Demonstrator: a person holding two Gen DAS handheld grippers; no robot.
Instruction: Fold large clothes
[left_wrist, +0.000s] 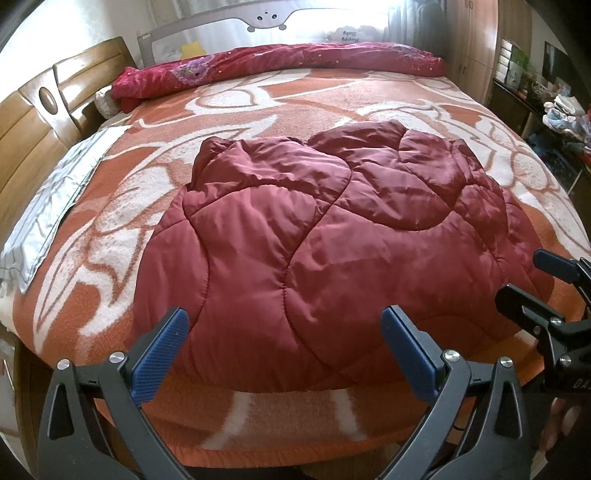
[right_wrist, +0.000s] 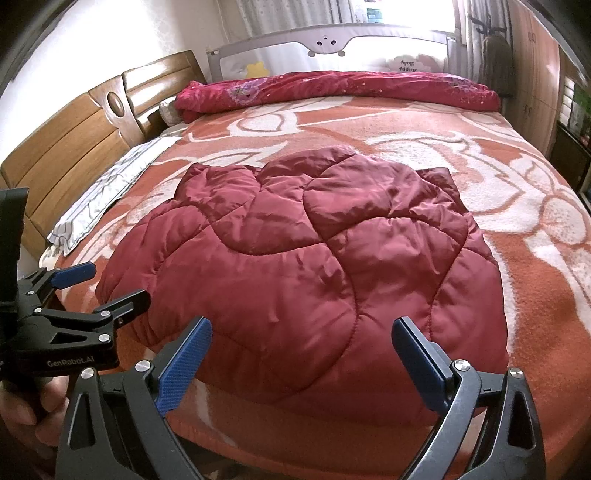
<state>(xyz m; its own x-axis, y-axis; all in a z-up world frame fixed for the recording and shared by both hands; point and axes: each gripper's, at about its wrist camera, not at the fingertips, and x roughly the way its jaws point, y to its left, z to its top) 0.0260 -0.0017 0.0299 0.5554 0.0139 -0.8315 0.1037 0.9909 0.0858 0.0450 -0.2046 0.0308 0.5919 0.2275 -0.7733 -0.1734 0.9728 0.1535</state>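
Quilted maroon jacket (left_wrist: 325, 251) on the bed blanket (left_wrist: 122, 206)
It lies just ahead of both tongs; left gripper (left_wrist: 284, 354) and right gripper (right_wrist: 303, 365) gape wide, empty.

Blown-out window (left_wrist: 332, 22) backlight, sharp centre, fisheye bending and dark corners.

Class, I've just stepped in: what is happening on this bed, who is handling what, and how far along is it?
A person stands at the near edge of the bed with a two-finger gripper in each hand. The left gripper and the right gripper are both open and hold nothing. They point at a dark red quilted jacket that lies bunched on the orange and white blanket. Neither gripper touches the jacket. A rolled red quilt lies along the far side. The jacket looks partly gathered, not neatly folded.
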